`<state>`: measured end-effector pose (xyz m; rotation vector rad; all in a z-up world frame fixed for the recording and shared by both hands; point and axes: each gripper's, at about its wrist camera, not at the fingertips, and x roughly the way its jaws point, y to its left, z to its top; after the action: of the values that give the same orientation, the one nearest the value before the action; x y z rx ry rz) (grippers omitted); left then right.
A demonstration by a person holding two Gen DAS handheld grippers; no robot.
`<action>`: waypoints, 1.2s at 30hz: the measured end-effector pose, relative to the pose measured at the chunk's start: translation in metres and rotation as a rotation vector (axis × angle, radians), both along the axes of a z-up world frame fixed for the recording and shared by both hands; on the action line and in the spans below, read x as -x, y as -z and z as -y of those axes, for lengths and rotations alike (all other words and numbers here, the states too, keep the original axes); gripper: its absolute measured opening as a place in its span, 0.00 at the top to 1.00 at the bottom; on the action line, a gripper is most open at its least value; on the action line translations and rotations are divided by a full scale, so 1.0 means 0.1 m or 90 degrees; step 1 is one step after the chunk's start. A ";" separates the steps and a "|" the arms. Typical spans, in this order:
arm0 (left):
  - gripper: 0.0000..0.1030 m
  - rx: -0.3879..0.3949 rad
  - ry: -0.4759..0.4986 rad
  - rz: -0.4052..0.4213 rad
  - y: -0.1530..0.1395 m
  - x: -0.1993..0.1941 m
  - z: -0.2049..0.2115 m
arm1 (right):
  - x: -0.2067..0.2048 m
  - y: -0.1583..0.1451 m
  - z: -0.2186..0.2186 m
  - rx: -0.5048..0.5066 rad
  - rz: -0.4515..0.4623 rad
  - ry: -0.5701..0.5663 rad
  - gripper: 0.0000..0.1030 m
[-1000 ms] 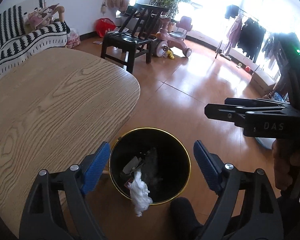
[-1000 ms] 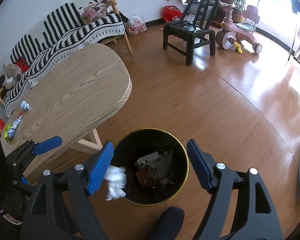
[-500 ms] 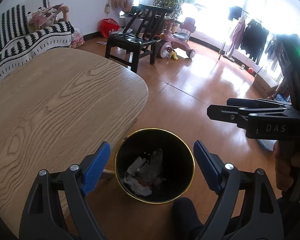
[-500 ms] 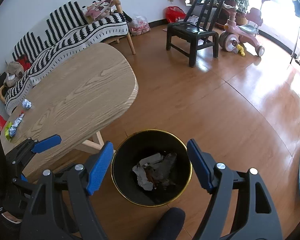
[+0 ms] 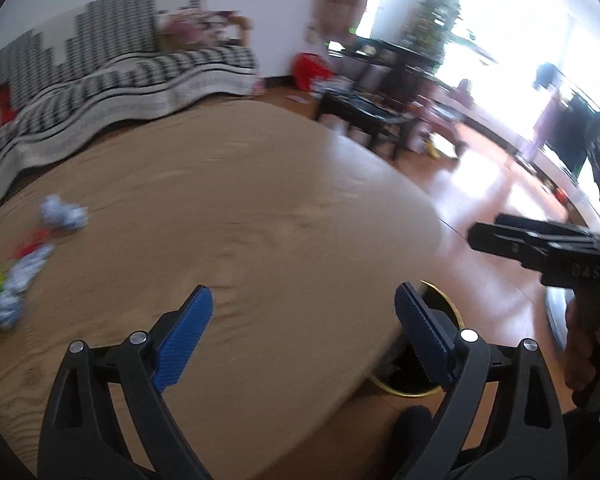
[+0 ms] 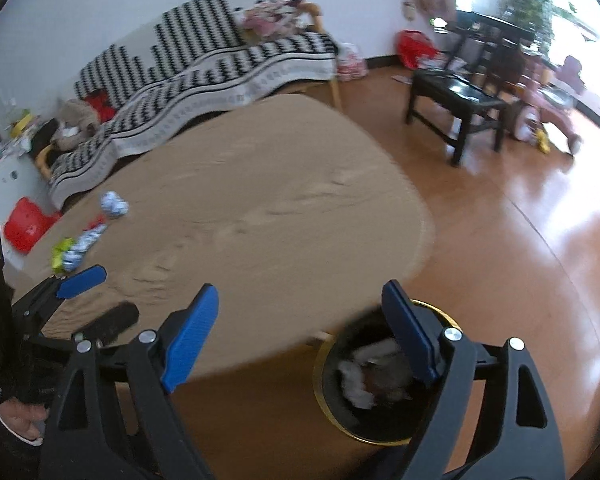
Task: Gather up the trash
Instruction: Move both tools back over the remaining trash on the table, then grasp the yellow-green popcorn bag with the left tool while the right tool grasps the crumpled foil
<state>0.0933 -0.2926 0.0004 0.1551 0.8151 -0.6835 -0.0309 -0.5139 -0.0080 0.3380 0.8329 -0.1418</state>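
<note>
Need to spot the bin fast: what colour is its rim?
Gold rim on a black trash bin; clearest in the right wrist view.

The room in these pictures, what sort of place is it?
Most likely a home living room. A sofa with a black-and-white striped cover stands by the wall, a child's ride-on toy sits near the bright window, and a wooden table stands on the wood floor.

the only lettering to be made out is "das", pale and blurred, on the black body of the right gripper [image 5: 500, 236] where it shows at the right edge of the left wrist view; nothing else in either view can be read.
</note>
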 end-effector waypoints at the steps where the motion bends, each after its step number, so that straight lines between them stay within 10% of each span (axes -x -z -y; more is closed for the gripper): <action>1: 0.13 0.000 -0.030 0.003 -0.03 -0.10 -0.21 | -0.08 -0.02 -0.09 0.000 0.002 -0.010 0.21; 18: 0.11 -0.026 -0.363 0.009 0.05 -1.19 -2.82 | -1.41 0.12 -1.94 0.000 -0.010 -0.190 0.20; 32: 0.12 0.018 -0.349 -0.077 0.52 -1.71 -2.89 | -2.12 0.48 -2.47 -0.034 -0.044 -0.233 0.20; 36: 0.42 0.016 -0.334 -0.080 0.58 -1.76 -2.84 | -2.25 0.56 -2.57 -0.049 -0.047 -0.235 0.20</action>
<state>0.2696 -0.0082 -0.0579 -0.1253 0.9188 -0.2095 0.1946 -0.2571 -0.0640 0.2467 0.9619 0.2235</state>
